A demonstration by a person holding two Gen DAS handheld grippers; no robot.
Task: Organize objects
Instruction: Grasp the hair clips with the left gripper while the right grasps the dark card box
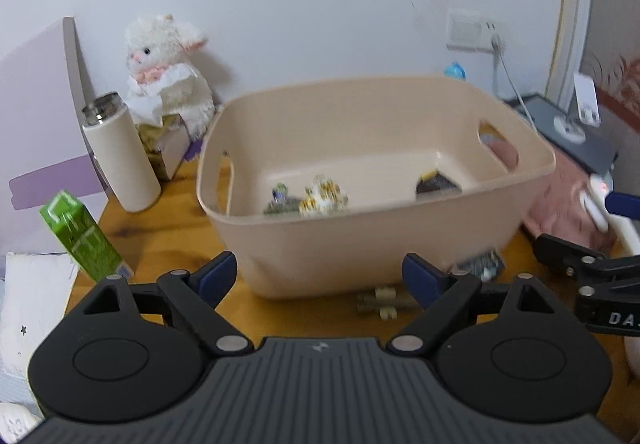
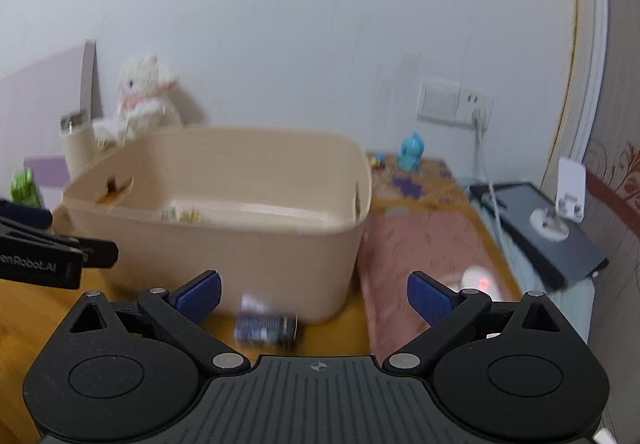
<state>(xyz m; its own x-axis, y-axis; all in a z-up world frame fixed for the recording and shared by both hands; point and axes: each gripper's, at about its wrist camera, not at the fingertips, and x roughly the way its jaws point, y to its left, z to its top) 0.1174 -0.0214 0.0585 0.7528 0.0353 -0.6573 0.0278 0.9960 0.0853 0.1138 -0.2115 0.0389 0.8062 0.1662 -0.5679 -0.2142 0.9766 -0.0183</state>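
Note:
A beige plastic bin stands on the wooden table; it also shows in the right wrist view. Inside lie a yellow-white patterned item, a small greenish item and a dark packet. My left gripper is open and empty in front of the bin's near wall. My right gripper is open and empty. A dark blue small pack lies on the table between its fingers, also in the left wrist view. A small beige clip piece lies by the bin's base.
A cream tumbler, a green carton, a tissue box and a white plush toy stand at the left. A pink cloth, a white device with a red display, a blue figurine and a dark tablet are at the right.

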